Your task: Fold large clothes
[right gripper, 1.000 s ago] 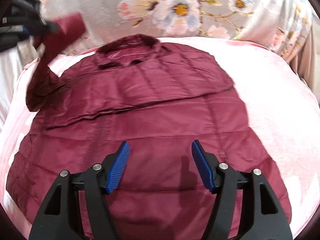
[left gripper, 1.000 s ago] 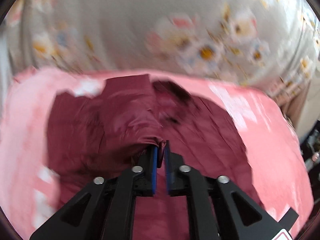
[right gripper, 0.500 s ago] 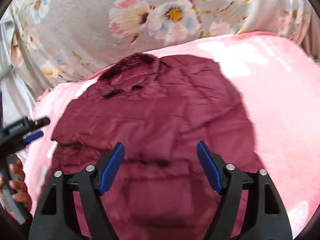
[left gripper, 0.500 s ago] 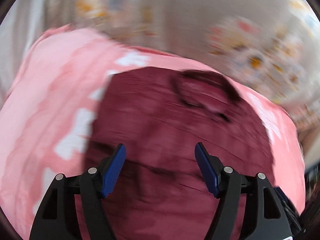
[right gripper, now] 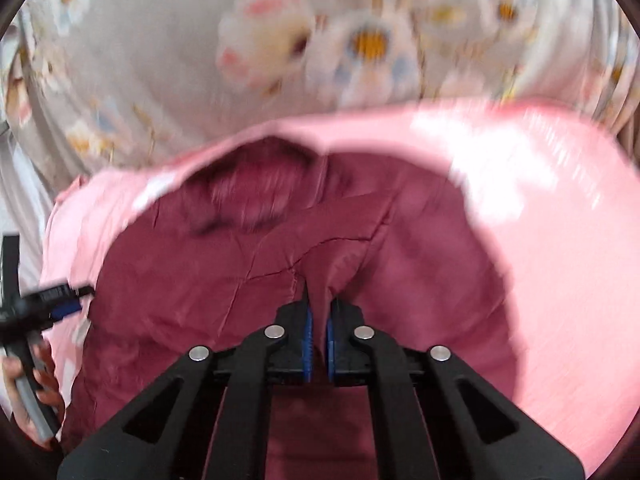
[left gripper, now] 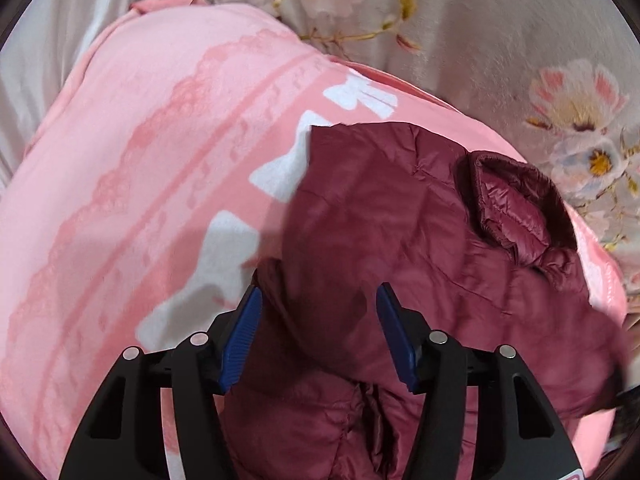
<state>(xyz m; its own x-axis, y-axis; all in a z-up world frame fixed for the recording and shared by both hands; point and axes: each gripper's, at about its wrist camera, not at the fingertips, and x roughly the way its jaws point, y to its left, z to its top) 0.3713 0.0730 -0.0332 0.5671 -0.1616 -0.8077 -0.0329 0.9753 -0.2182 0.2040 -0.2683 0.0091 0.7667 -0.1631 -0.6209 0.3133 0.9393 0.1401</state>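
Observation:
A dark red quilted jacket (left gripper: 400, 216) lies on a pink blanket (left gripper: 160, 140), collar (left gripper: 516, 204) toward the floral curtain, sleeves folded in over the body. My left gripper (left gripper: 319, 320) is open just above the jacket's left edge, holding nothing. In the right wrist view the jacket (right gripper: 192, 280) fills the middle. My right gripper (right gripper: 319, 320) is shut on a pinched ridge of the jacket's fabric near its middle. The left gripper also shows in the right wrist view (right gripper: 80, 294), at the jacket's left edge, with a hand on its handle.
A grey floral curtain (right gripper: 320, 40) hangs behind the blanket. The pink blanket (right gripper: 560, 220) reaches out to the right of the jacket. White bow prints (left gripper: 360, 96) mark the blanket left of the jacket.
My left gripper let go of the sleeve, opened, and dropped to the jacket's left edge. My right gripper, open a second ago, has closed on a fold of the jacket.

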